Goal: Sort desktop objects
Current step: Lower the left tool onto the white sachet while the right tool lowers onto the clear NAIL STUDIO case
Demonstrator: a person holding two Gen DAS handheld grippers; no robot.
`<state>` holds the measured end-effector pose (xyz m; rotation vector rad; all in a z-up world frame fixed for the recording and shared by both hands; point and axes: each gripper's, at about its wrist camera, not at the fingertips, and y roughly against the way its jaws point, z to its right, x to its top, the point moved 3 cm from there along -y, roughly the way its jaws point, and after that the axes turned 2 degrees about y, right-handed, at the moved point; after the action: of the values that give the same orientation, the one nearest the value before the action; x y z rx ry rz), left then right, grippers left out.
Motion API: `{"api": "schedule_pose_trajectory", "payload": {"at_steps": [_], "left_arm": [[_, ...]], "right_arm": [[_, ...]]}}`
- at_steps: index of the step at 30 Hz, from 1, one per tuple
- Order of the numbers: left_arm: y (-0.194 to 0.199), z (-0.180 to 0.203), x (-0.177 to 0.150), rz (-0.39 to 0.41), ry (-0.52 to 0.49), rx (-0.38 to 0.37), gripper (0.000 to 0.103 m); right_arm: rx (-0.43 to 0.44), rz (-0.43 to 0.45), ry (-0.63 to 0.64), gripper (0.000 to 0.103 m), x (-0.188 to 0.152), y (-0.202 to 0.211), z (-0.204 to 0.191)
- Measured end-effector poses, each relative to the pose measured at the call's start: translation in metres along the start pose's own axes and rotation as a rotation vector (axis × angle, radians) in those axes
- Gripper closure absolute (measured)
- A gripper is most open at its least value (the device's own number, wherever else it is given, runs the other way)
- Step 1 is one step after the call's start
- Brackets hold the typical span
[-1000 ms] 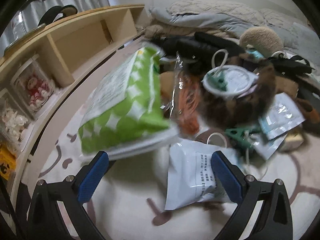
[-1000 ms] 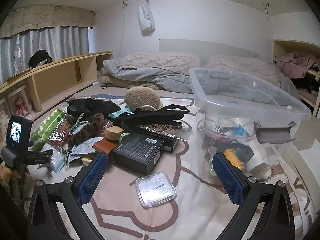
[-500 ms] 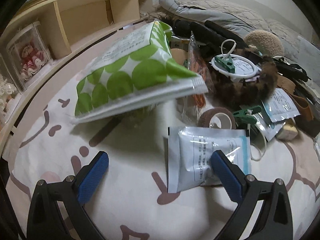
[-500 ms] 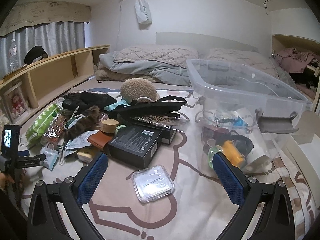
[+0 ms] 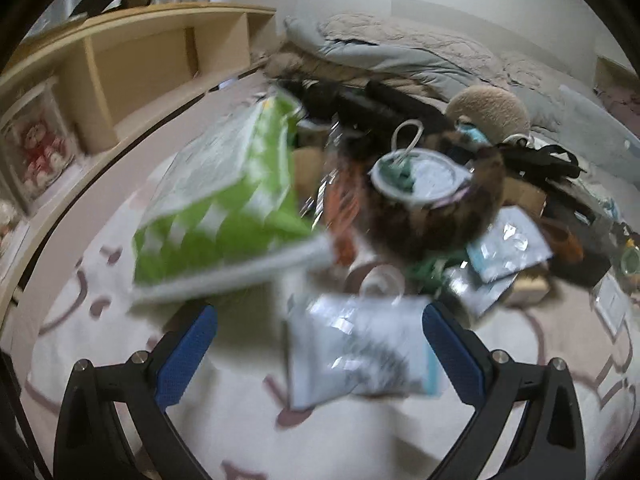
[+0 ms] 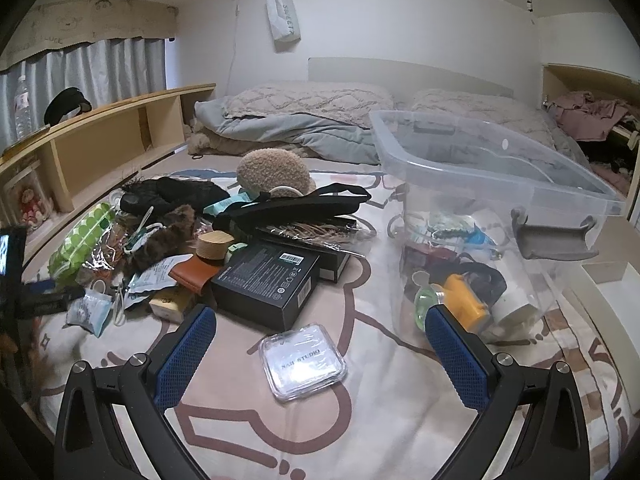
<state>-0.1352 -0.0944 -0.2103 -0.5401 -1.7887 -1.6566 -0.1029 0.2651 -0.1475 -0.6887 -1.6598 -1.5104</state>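
My left gripper (image 5: 320, 336) is open and empty, low over the bed sheet. A white sachet (image 5: 360, 344) lies between its fingers, blurred. A green dotted packet (image 5: 224, 208) lies just ahead on the left, with a white round lid (image 5: 420, 178) on a brown furry item beyond. My right gripper (image 6: 320, 344) is open and empty above a clear square case (image 6: 302, 362). A black box (image 6: 266, 282) lies ahead of it. A clear storage bin (image 6: 492, 200) holding several items stands to the right.
A wooden shelf (image 6: 108, 152) runs along the left side. Pillows and a grey blanket (image 6: 288, 128) lie at the back. A beige plush (image 6: 274, 176), black straps and small packets crowd the middle of the sheet. The left gripper's handle shows in the right wrist view (image 6: 24, 296).
The left gripper has swung and tilted up while still over the white sachet; its view is blurred by motion. The right gripper has shifted slightly. Both stayed open.
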Motion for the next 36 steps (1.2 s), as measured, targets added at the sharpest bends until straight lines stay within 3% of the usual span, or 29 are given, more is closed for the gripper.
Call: {"api": "schedule_pose_trajectory", "payload": {"at_steps": [5,8,12,15,22,23,25,27,29,36], "left_arm": [[-0.034,0.007,-0.010,-0.097,-0.060,0.078,0.000],[-0.042,-0.002,-0.022,-0.136,-0.019,0.034,0.000],[-0.036,-0.012,-0.029,-0.125,-0.018,0.050,0.000],[-0.031,-0.015,-0.034,-0.110,-0.027,0.066,0.000],[-0.020,-0.025,-0.042,-0.102,0.003,0.076,0.000],[-0.018,-0.026,-0.043,-0.101,0.007,0.072,0.000],[-0.012,-0.030,-0.047,-0.091,0.027,0.053,0.000],[-0.010,-0.031,-0.046,-0.081,0.045,0.037,0.000],[-0.005,-0.032,-0.042,-0.063,0.064,0.028,0.000],[-0.008,-0.039,-0.032,-0.030,0.156,-0.003,0.000]], "right_arm": [[0.017,-0.024,-0.014,0.000,-0.004,-0.006,0.002],[0.048,-0.054,-0.042,0.000,-0.008,-0.014,0.007],[0.011,-0.091,-0.081,0.000,-0.017,-0.030,0.013],[0.076,-0.133,-0.114,0.000,-0.027,-0.045,0.013],[0.108,-0.168,-0.127,0.000,-0.032,-0.063,0.008],[0.107,-0.168,-0.123,0.002,-0.032,-0.065,0.008],[0.111,-0.173,-0.117,0.020,-0.031,-0.069,0.008],[0.114,-0.191,-0.124,0.044,-0.031,-0.078,0.009],[0.118,-0.203,-0.127,0.056,-0.031,-0.085,0.010],[0.099,-0.225,-0.113,0.057,-0.028,-0.110,0.007]]}}
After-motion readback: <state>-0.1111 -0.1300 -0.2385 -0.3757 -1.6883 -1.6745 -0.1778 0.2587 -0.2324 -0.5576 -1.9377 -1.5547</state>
